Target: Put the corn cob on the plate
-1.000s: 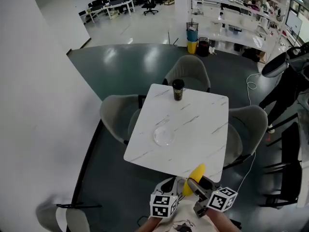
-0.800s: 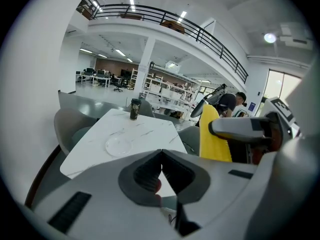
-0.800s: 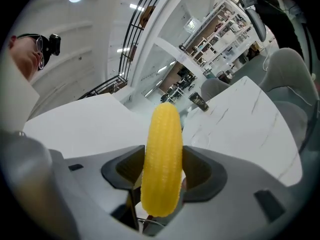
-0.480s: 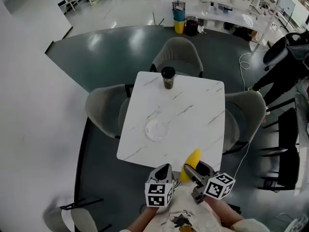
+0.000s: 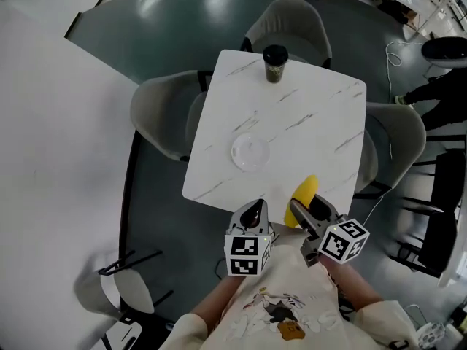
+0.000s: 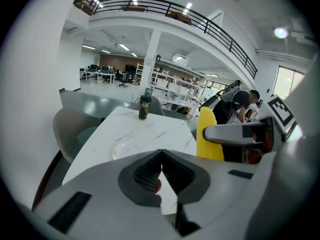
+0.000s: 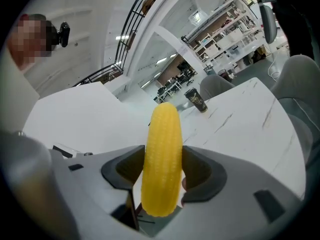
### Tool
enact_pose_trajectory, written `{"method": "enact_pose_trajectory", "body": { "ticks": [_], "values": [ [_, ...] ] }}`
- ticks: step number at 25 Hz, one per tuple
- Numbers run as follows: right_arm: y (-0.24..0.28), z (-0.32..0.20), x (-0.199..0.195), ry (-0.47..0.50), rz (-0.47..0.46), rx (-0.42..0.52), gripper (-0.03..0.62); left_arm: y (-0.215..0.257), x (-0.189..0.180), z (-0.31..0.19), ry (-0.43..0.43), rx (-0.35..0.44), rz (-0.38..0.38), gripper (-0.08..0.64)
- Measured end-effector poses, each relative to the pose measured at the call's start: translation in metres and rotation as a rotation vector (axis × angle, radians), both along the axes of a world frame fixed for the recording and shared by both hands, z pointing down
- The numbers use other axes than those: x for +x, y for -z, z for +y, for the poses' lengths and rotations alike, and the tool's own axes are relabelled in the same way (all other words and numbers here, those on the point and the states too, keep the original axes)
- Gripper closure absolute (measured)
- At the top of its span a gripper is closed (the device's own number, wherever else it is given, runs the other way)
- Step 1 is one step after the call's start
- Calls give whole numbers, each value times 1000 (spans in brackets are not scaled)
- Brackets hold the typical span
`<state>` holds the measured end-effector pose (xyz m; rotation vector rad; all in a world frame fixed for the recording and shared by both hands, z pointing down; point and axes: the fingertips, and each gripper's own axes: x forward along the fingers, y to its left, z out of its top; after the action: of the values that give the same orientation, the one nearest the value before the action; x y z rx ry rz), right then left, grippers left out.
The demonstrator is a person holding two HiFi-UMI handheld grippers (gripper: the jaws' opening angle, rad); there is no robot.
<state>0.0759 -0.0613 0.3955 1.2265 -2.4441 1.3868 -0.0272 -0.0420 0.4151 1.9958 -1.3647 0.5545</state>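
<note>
Square white marble-look table (image 5: 314, 130) on a dark green floor (image 5: 168, 20), w/ grey shell chairs at the far side (image 5: 288, 20), left (image 5: 164, 115) and right (image 5: 398, 144). A white wall (image 5: 58, 122) runs along the left. On the tabletop are a clear plate (image 5: 249, 152) nr the middle-left and a dark cup (image 5: 275, 63) upright by the far edge, well apart. The gripper views show a big open-plan room w/ white shelving and a railed mezzanine (image 6: 165, 6) overhead. Right gripper (image 5: 303, 211) is clamped on the corn cob (image 5: 304, 195), fingers pinching it on both sides around mid-length, yellow tip sticking out past the jaws. The cob is held in the air over the table's near edge, not on the plate and well short of it. Left gripper (image 5: 253, 208) sits just beside it at the near edge, jaws pressed together w/ nothing between them. Vs 0.5 s ago, the table fills more of the head view, the far desks and bins have dropped out of frame, and the cob is still gripped the same way, a bit further in over the edge.
</note>
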Motion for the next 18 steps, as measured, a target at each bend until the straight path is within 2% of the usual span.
{"method": "enact_pose_trajectory", "body": {
  "ticks": [9,18],
  "values": [
    [-31,-38,-26,78,46,-36,364,-30,-12,-22,26,-61,-8,551],
    [-77,-78,-50,183,106,-66,364,-72,-31,-62,119,-105,-9,551]
  ]
}}
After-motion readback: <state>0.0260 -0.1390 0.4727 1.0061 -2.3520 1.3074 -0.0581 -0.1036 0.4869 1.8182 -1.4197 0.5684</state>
